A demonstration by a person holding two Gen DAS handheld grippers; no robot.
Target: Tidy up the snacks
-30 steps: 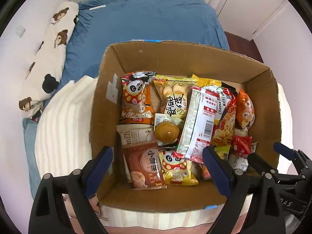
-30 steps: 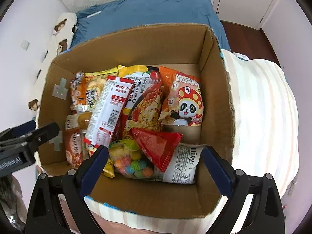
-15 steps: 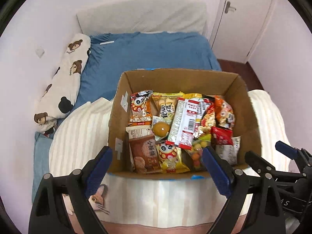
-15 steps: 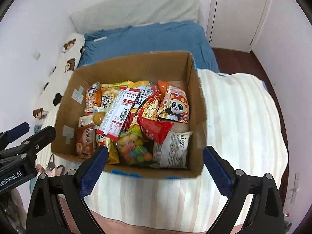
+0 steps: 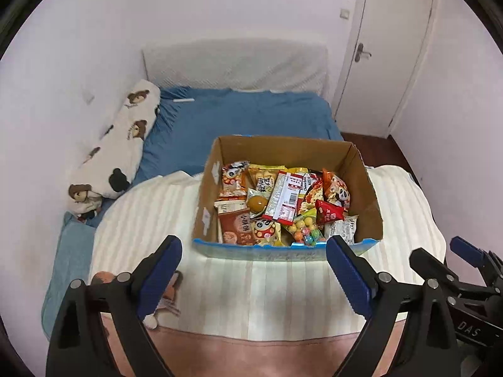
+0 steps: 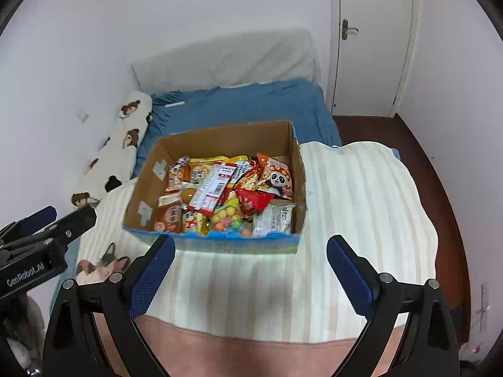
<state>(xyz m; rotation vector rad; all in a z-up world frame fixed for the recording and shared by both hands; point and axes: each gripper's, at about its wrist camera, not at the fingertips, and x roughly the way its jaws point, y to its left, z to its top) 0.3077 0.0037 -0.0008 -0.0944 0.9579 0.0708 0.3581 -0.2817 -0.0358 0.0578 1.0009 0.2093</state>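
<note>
An open cardboard box (image 5: 284, 149) sits on a cream striped blanket (image 5: 151, 220) on the bed; it also shows in the right wrist view (image 6: 220, 135). It is filled with several snack packets, among them a red-and-white bar packet (image 5: 283, 196), a panda packet (image 5: 338, 190), a bag of coloured balls (image 5: 305, 227) and a red packet (image 6: 251, 201). My left gripper (image 5: 254, 268) is open and empty, well back from the box's near wall. My right gripper (image 6: 250, 265) is open and empty, also back from the box. Each gripper shows at the edge of the other's view.
A blue sheet (image 5: 245, 116) covers the far half of the bed. A bear-print pillow (image 5: 122, 144) lies along the left wall. A white door (image 6: 371, 37) stands at the back right, with dark floor (image 6: 446, 194) to the right of the bed.
Both grippers have pulled up and back from just over the box, so the whole box and bed are now in view. Both stayed open and empty.
</note>
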